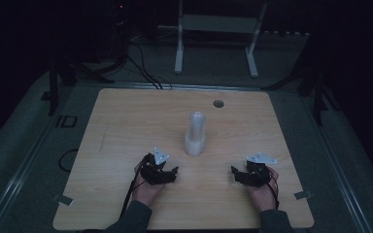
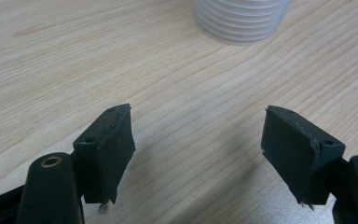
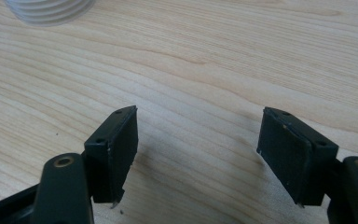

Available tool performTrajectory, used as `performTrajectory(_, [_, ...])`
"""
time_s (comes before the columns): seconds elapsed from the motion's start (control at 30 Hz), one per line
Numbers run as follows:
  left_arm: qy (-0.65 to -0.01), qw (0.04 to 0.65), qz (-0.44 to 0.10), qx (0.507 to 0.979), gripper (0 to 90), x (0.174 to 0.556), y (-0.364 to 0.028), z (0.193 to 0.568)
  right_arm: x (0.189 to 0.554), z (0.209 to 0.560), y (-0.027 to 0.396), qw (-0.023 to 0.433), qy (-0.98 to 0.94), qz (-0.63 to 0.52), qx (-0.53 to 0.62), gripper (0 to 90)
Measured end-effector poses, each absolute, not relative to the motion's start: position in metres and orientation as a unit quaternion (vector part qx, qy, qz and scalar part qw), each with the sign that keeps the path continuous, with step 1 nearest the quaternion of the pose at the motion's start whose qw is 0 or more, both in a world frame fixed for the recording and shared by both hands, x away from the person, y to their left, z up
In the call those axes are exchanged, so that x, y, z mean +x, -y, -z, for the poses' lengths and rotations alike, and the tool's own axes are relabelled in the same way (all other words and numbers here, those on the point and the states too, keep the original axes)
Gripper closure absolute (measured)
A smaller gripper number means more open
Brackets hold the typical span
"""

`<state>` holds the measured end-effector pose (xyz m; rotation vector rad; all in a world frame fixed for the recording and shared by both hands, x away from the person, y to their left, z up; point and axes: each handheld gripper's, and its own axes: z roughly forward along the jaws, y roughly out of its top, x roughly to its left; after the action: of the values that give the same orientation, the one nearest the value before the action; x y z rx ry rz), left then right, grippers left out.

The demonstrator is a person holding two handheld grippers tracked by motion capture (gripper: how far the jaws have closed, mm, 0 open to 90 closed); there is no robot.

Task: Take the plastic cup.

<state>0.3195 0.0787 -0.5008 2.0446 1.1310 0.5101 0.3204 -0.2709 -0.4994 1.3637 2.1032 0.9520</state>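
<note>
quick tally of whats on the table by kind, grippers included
Ribbed white stack of cups: 1
Handheld grippers, left gripper and right gripper, both with jaws apart and nothing between them: 2
Round hole in the table: 1
Total: 4

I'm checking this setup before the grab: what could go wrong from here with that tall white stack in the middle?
1. The white stack is tall and narrow and stands free on the table; a push from one side could tip it.
2. The left gripper sits nearer than the right gripper; both are open and empty, so uneven contact is possible.
3. Its ribbed base may slip between the pads.
</note>
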Motion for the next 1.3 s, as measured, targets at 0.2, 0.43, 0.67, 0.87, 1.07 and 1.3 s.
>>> performTrajectory(0.2, [-0.435, 0.371, -0.199, 0.796, 24.8, 0.316, -0.079, 0.499, 0.317, 0.498, 0.27, 0.228, -0.767, -0.345, 0.491, 31.1])
performTrajectory(0.43, [-0.427, 0.387, -0.181, 0.797, 27.2, 0.318, -0.078, 0.495, 0.315, 0.491, 0.264, 0.218, -0.773, -0.356, 0.478, 33.5])
performTrajectory(0.67, [-0.411, 0.398, -0.183, 0.8, 27.1, 0.322, -0.073, 0.486, 0.318, 0.473, 0.258, 0.215, -0.779, -0.371, 0.457, 34.5])
performTrajectory(0.87, [-0.403, 0.419, -0.183, 0.793, 26.6, 0.332, -0.07, 0.472, 0.328, 0.446, 0.242, 0.225, -0.788, -0.387, 0.424, 34.6])
performTrajectory(1.07, [-0.4, 0.428, -0.185, 0.789, 25.0, 0.347, -0.063, 0.461, 0.34, 0.421, 0.232, 0.227, -0.784, -0.41, 0.406, 35.5])
performTrajectory(1.3, [-0.381, 0.44, -0.199, 0.789, 22.0, 0.36, -0.047, 0.452, 0.354, 0.397, 0.216, 0.218, -0.782, -0.44, 0.383, 40.0])
